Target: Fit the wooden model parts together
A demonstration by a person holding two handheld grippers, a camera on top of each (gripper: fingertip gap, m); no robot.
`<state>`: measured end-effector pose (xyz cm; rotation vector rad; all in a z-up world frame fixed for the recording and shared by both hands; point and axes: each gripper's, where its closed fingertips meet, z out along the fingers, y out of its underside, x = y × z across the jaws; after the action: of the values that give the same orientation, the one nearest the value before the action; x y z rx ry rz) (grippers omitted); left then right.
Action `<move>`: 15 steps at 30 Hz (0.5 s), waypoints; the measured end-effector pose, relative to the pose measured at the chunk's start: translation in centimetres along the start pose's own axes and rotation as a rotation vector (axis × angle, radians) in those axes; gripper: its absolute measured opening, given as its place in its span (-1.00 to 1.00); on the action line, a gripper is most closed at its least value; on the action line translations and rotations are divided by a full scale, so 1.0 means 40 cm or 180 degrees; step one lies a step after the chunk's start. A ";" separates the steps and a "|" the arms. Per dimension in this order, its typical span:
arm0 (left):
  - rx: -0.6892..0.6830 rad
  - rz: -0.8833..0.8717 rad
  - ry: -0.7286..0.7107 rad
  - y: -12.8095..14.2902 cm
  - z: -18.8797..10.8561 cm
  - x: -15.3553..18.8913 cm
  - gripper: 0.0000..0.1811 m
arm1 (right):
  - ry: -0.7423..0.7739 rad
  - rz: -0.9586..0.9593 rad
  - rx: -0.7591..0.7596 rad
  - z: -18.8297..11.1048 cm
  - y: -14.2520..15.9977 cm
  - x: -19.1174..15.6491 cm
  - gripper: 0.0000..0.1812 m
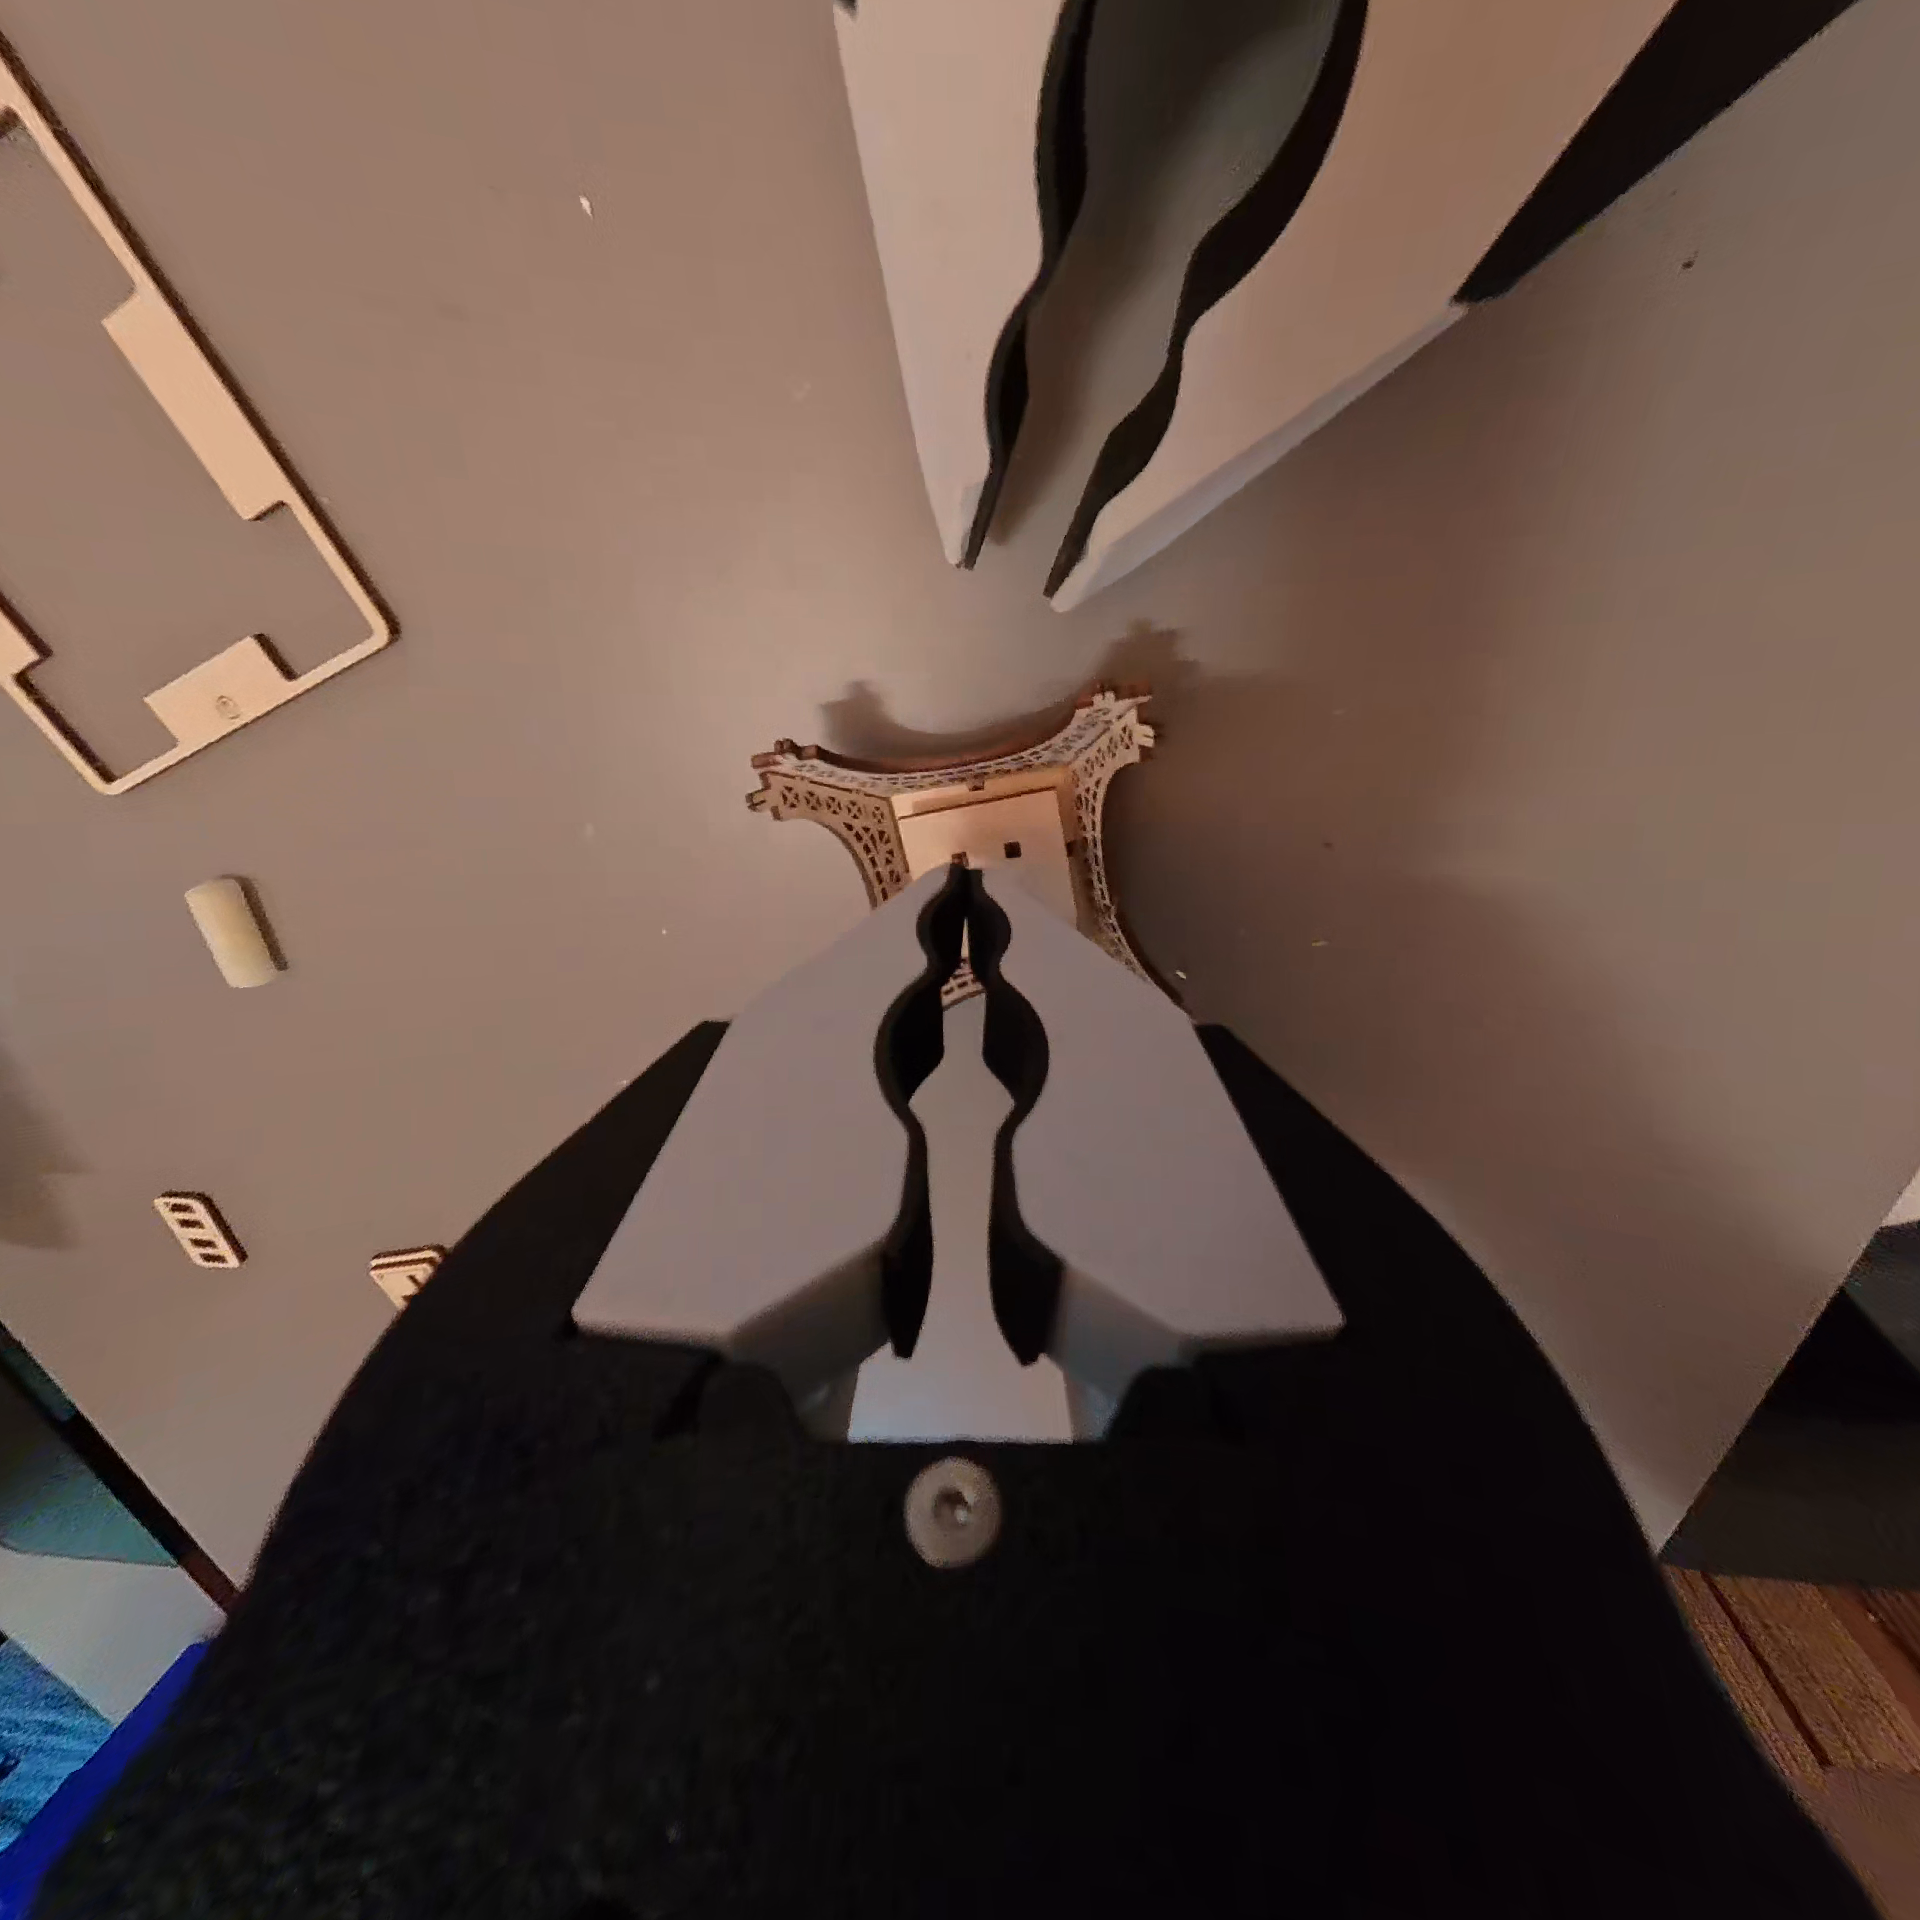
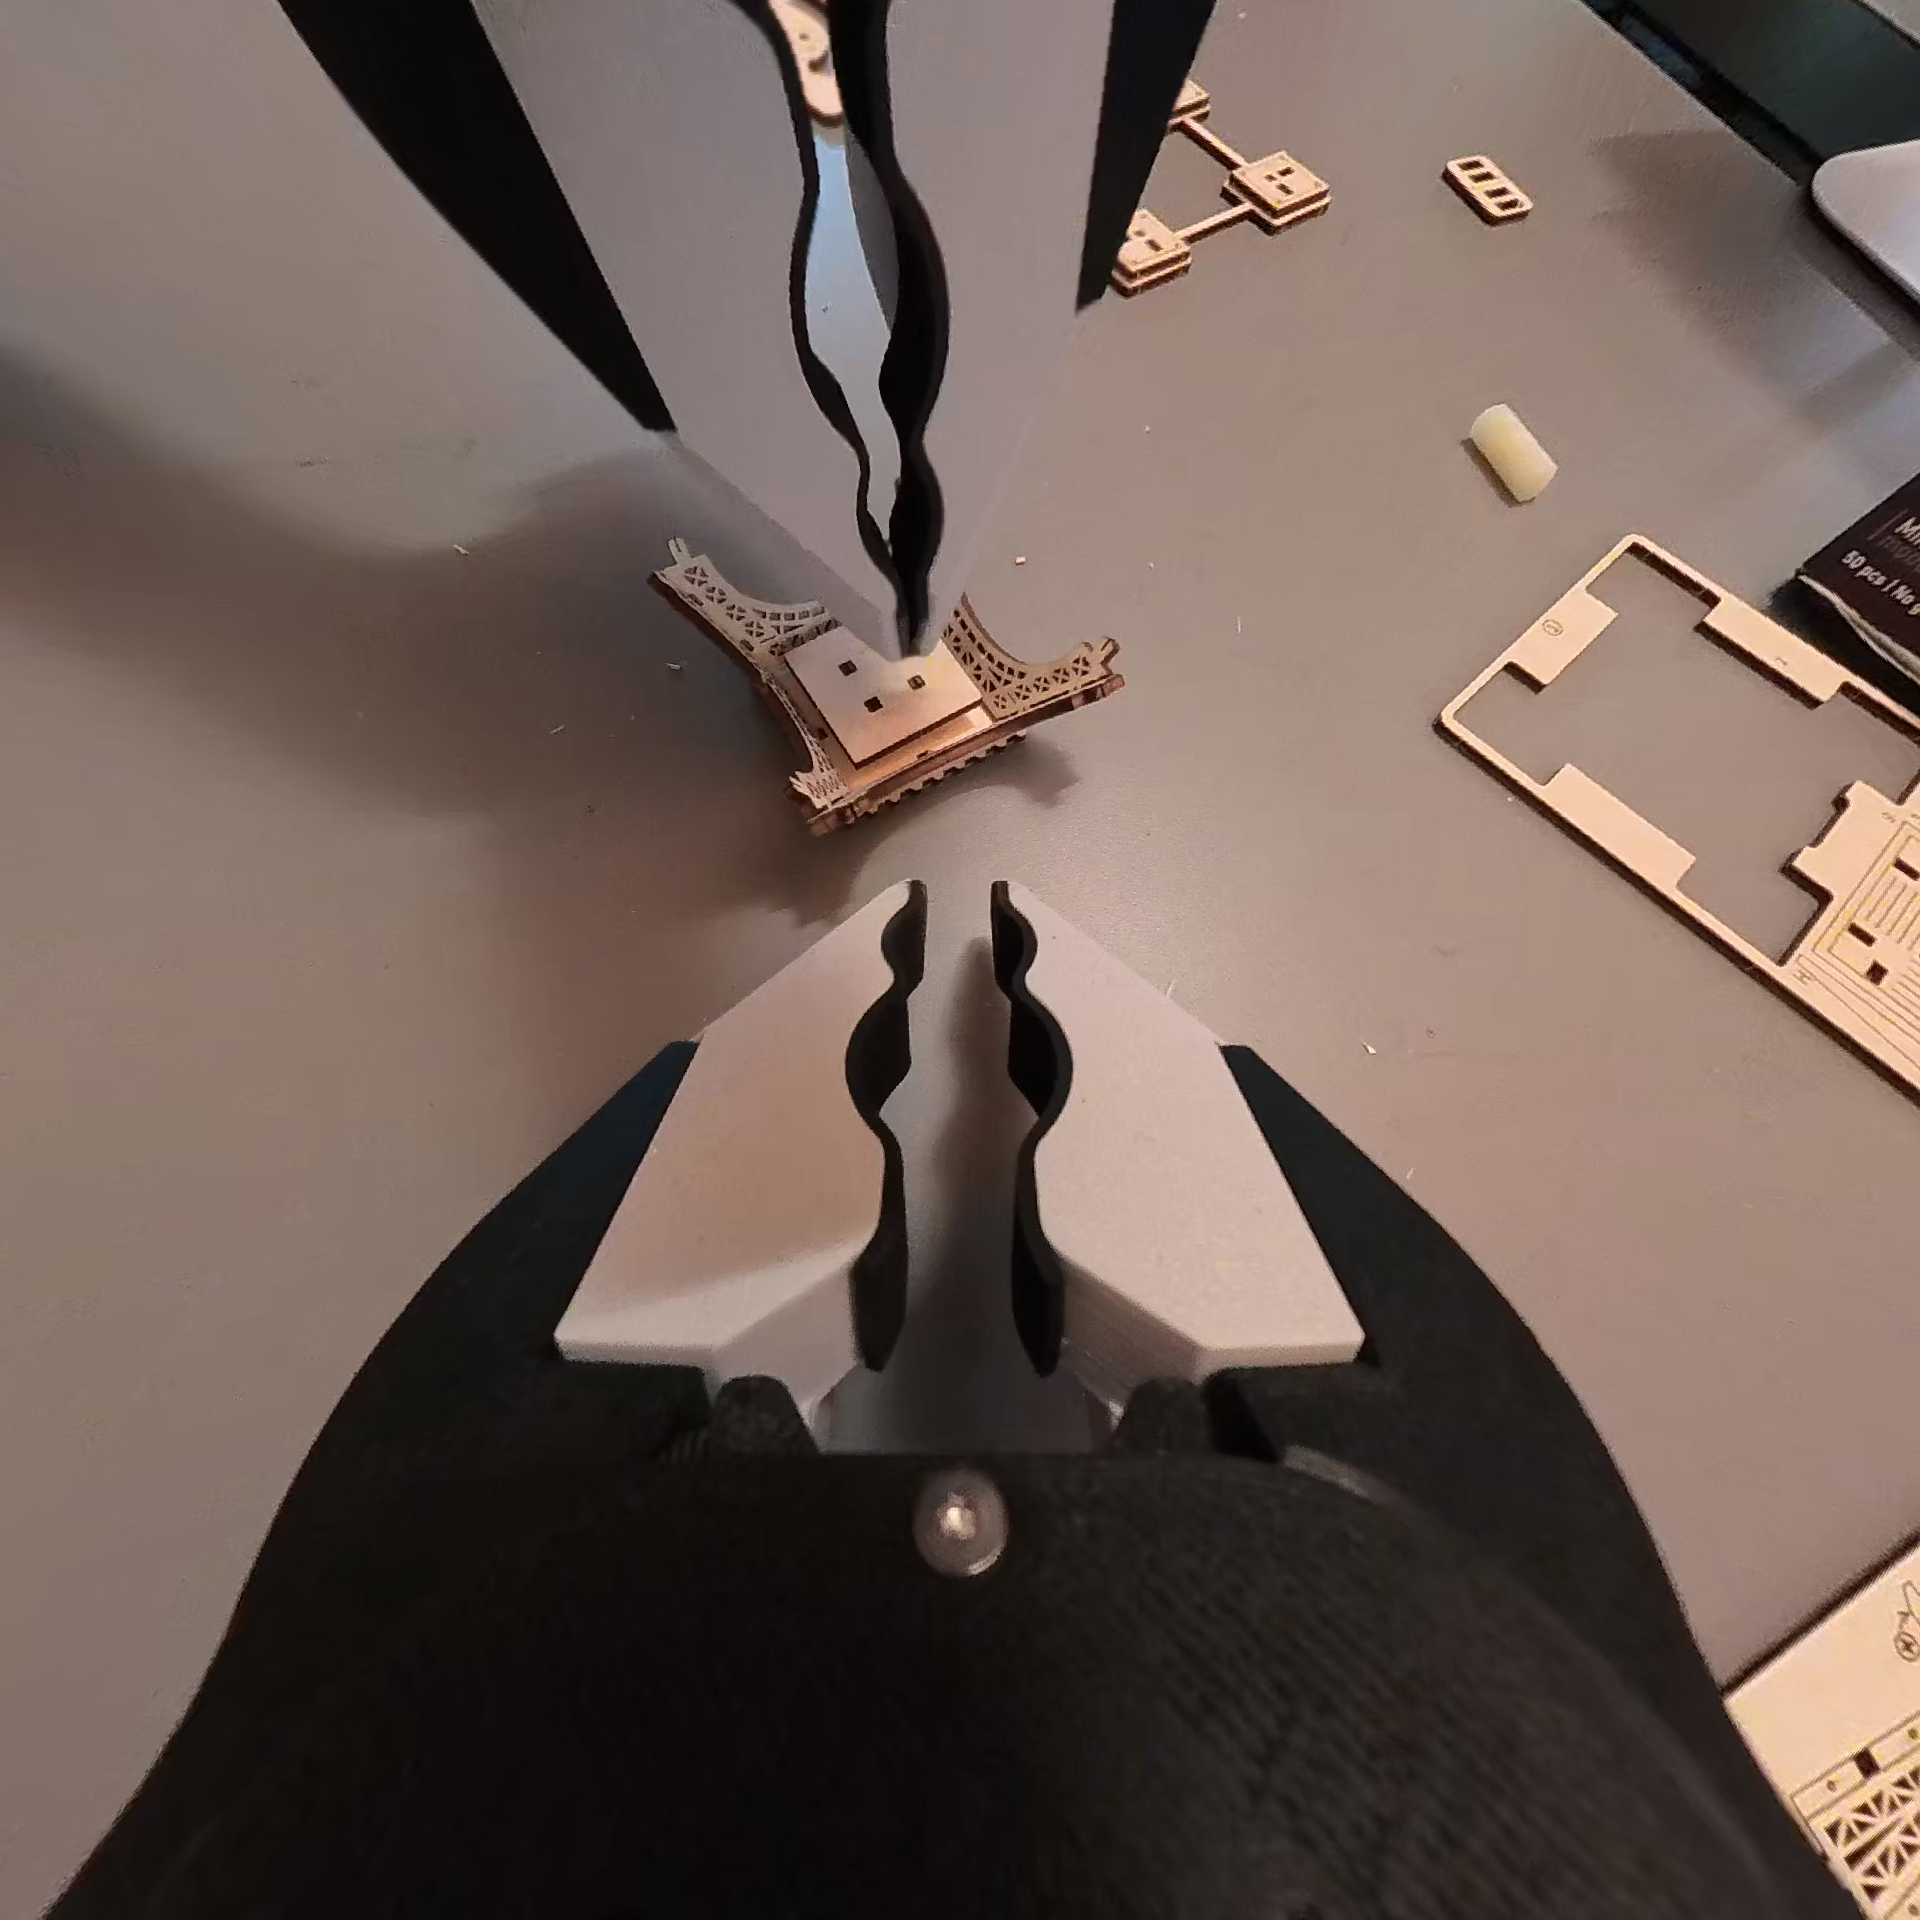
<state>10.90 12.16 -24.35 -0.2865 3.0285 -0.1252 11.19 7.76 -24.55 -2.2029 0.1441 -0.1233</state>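
The wooden tower base [image 2: 883,717], four lattice legs under a square plate with small holes, stands on the grey table [image 2: 364,987]; it also shows in the left wrist view [image 1: 997,816]. My left gripper [image 1: 961,883] is shut, its tips on the plate's near corner, with a thin wooden sliver end showing between them. In the right wrist view it [image 2: 909,634] comes down from above onto the plate. My right gripper [image 2: 956,899] is slightly open and empty, low over the table just short of the base. It shows opposite in the left wrist view [image 1: 1013,577].
An emptied wooden part sheet [image 2: 1621,831] lies right of the base. A pale cylinder [image 2: 1512,452], a slotted piece [image 2: 1488,189] and linked square parts [image 2: 1221,208] lie beyond. A dark booklet [image 2: 1870,582] and a printed sheet [image 2: 1839,1756] sit at the right edge. One gripper's finger ends stand about 5 centimetres off the other's.
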 end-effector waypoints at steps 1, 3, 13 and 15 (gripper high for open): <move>-0.0054 0.0011 0.0008 0.004 0.007 0.001 -1.00 | 0.0001 0.0013 -0.0010 0.000 0.002 0.001 -0.89; -0.0095 -0.0002 0.0068 0.008 0.024 0.008 -1.00 | 0.0013 0.0045 -0.0037 0.000 0.006 0.004 -0.89; -0.0036 0.0019 0.0044 -0.005 -0.003 0.004 -1.00 | 0.0065 0.0139 -0.0262 0.002 0.039 0.014 -0.85; -0.0141 0.0035 0.0105 0.003 0.021 0.010 -1.00 | 0.0060 0.0157 -0.0262 0.002 0.039 0.014 -0.85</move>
<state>10.57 12.13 -25.21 -0.2740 3.0683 -0.0627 11.67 6.80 -25.82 -2.2789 0.2173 -0.1124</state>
